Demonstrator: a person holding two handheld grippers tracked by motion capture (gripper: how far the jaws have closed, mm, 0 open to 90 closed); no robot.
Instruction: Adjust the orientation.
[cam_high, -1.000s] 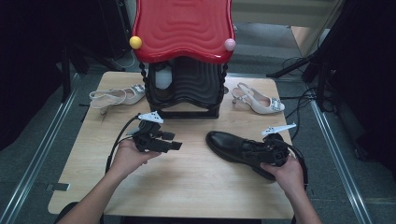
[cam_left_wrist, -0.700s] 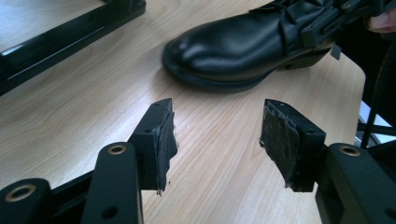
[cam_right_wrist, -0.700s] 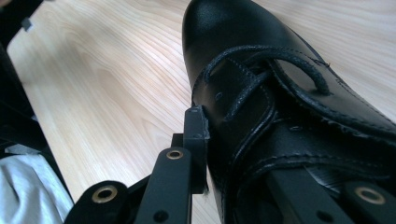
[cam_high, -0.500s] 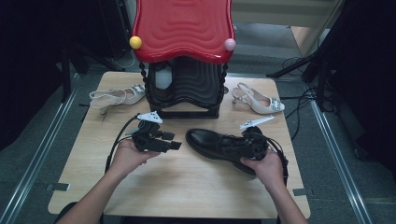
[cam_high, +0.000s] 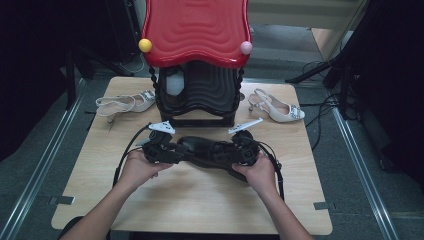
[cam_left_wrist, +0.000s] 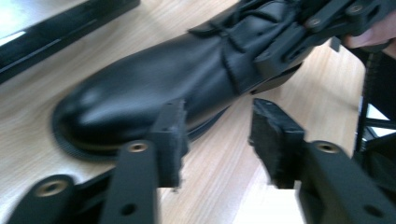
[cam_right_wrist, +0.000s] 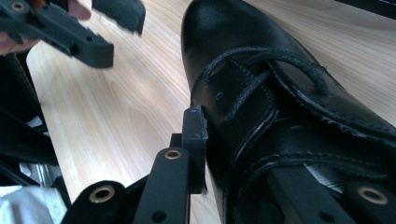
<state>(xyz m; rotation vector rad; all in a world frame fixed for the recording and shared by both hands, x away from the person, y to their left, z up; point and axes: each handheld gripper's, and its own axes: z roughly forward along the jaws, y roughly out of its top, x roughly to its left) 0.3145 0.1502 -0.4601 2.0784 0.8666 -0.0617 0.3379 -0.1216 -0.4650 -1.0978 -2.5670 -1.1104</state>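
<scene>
Gripping the laced side of a black leather lace-up shoe (cam_right_wrist: 280, 93), the right gripper (cam_high: 243, 149) has one jaw outside the upper and one inside the opening. The shoe lies on its sole on the light wooden table (cam_high: 200, 200), toe toward the left gripper (cam_left_wrist: 217, 140), whose jaws stand apart, one beside the toe. Behind sits a red-topped black stand (cam_high: 196, 55), flanked by two pale slingback heels (cam_high: 122, 103) (cam_high: 276, 107).
</scene>
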